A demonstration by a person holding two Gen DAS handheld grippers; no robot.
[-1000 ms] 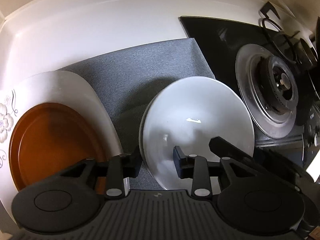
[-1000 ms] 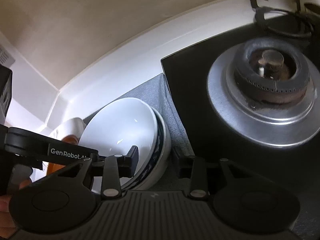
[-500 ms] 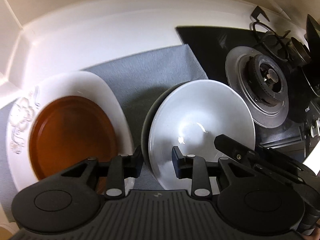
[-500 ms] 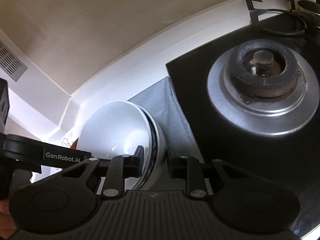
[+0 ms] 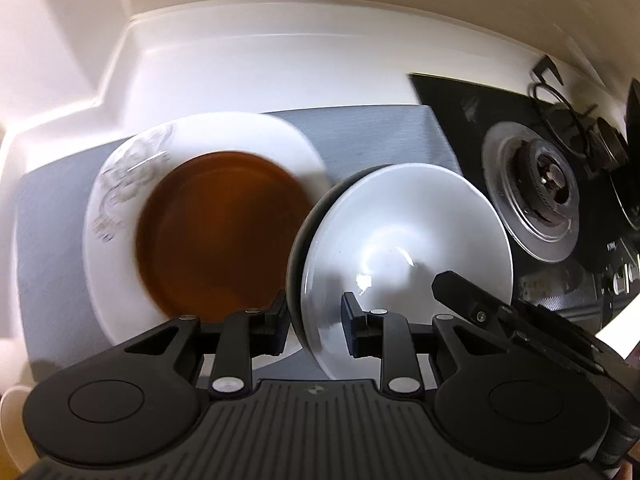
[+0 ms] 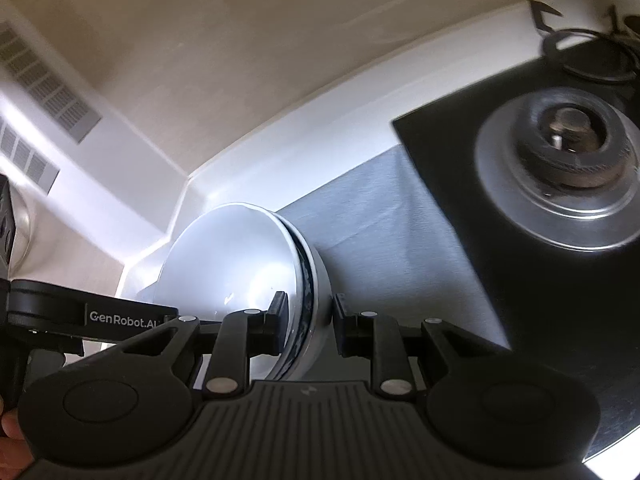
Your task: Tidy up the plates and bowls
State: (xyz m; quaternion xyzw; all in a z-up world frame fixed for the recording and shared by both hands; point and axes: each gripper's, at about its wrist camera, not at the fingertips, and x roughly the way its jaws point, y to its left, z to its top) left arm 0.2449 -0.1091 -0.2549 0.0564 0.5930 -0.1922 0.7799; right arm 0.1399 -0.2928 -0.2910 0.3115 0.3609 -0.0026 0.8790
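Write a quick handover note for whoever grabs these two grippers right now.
Left gripper: jaws closing on the near rim of the stacked bowls.
Right gripper: clamped on the opposite rim of the same bowls.
Bowls are tilted, held above the grey mat.
Brown plate already sits on the white floral plate.
Left: set the bowls down, probably beside the plates.

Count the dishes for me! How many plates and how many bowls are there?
Plates: 2, a white plate with a brown plate on it.
Bowls: 2, a white bowl nested in a second bowl with a dark band.
Total: 4 dishes.
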